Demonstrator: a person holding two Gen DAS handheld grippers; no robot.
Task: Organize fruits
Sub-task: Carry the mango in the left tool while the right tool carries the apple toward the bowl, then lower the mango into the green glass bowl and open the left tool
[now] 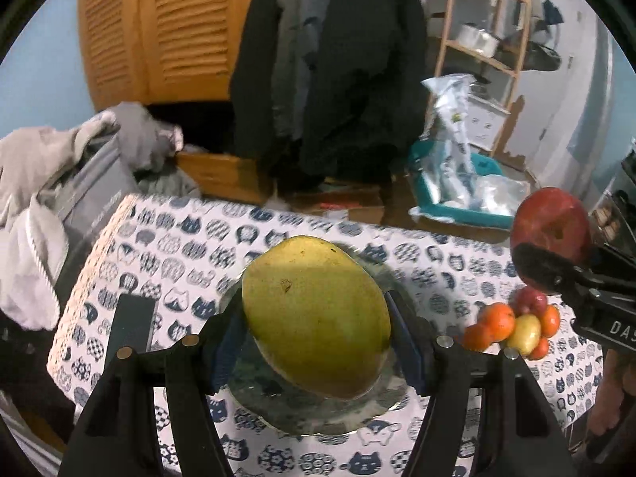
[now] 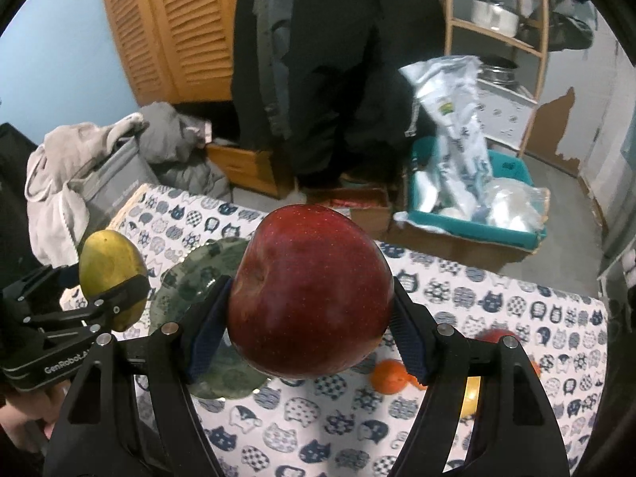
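Blue wall (image 2: 51,59) at left, orange louvered doors (image 2: 175,28) beside it. Dark coats (image 2: 330,59) hang mid-room. Wooden shelf rack (image 1: 483,39) at right holds metal pots. Grey clothes pile (image 2: 79,159) at left. Teal bin (image 2: 469,214) of plastic bags on floor. Cat-print cloth (image 2: 497,302) covers the surface.

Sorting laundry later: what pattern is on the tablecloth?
The tablecloth is white with navy and patterned cat-head prints, seen best in the right wrist view.
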